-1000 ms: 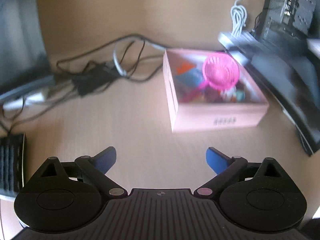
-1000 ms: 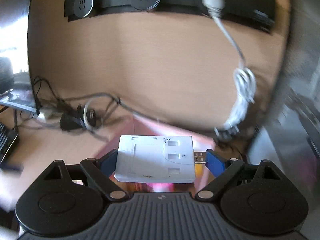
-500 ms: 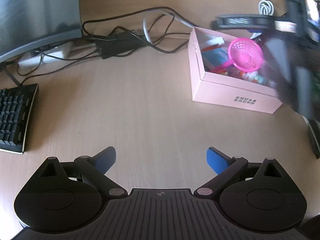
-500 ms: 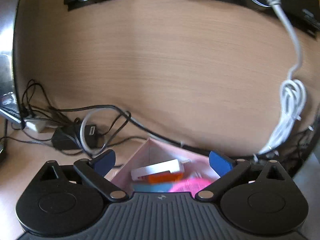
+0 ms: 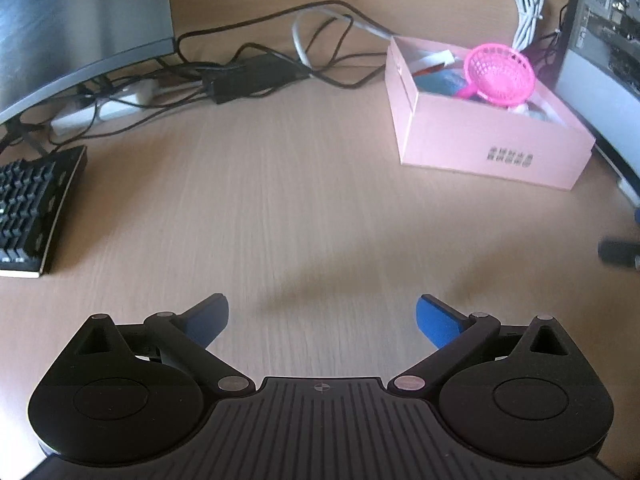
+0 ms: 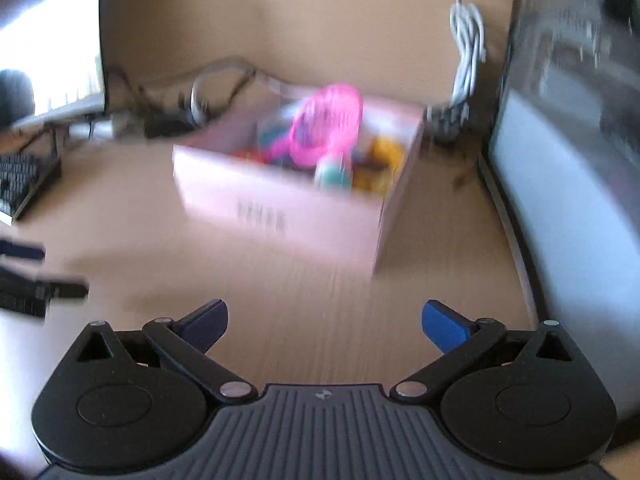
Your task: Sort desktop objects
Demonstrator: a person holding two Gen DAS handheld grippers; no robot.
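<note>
Since 1 second ago the right tool (image 6: pixel 324 322) has let go of the white card it carried and has pulled back from above the pink box (image 6: pixel 288 204); the box now stands in front of it on the worktop (image 6: pixel 420 272), and this view is blurred by motion. The left tool (image 5: pixel 322 316) has also drawn back, so the box looks further away and to the right.

Both tools have their 2 blue fingers wide apart with nothing between them, only bare wood below.

In the left view, a black keyboard (image 5: pixel 28 208) lies at the left edge. The pink box (image 5: pixel 492 140) stands to the right, open on top, with a pink mesh scoop (image 5: pixel 500 74) resting over the other small things inside. A white flat piece (image 5: pixel 434 58) shows at the far corner of the box.

Behind, a tangle of black cables (image 5: pixel 256 76) lies beside a monitor (image 5: pixel 76 20), and a coiled white cable (image 5: pixel 528 8) hangs on the wall. A computer case (image 5: pixel 604 40) stands at the right.
</note>
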